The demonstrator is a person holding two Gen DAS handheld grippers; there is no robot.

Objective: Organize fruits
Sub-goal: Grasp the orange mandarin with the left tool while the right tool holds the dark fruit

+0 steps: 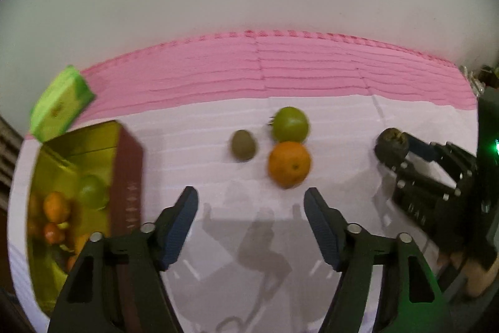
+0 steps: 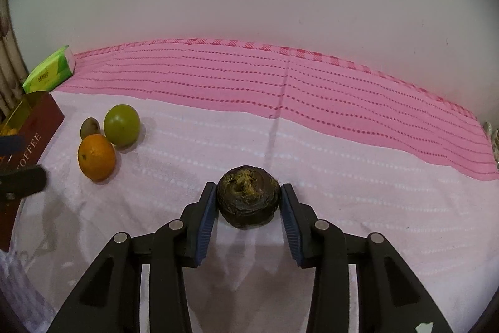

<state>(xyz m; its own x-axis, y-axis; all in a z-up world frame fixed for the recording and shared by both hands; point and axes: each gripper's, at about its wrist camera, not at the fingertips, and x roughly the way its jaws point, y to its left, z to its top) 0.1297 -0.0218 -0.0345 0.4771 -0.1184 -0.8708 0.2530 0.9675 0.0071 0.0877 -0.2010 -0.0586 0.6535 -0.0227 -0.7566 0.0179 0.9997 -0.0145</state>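
Right gripper [image 2: 248, 202]: its two blue pads sit against either side of a dark brown, rough round fruit [image 2: 248, 200], low in the centre of the right wrist frame; the fruit rests on the cloth.
Same grip from the left wrist view: the right gripper [image 1: 393, 149] enters from the right edge with the dark fruit [image 1: 391, 148] at its tips.
Left gripper [image 1: 251, 202]: jaws spread wide with nothing between them, bottom centre of the left wrist frame, above the pale cloth.
Loose fruit: an orange [image 1: 289, 164], a green round fruit [image 1: 290, 124] touching it from behind, and a small kiwi [image 1: 243, 144] just to their left, in the middle of the left wrist frame.
Box [image 1: 126, 177]: dark red outside, gold inside, at the left edge of the left wrist frame; the letters "OFFEE" read on its side in the right wrist view.
Box contents: several orange fruits and one green one, blurred, so the count is probably unreliable.
Green packet [image 1: 60, 105]: upper left, behind the box.
Cloth [image 1: 312, 71]: pink striped band at the back, pale pink in front.
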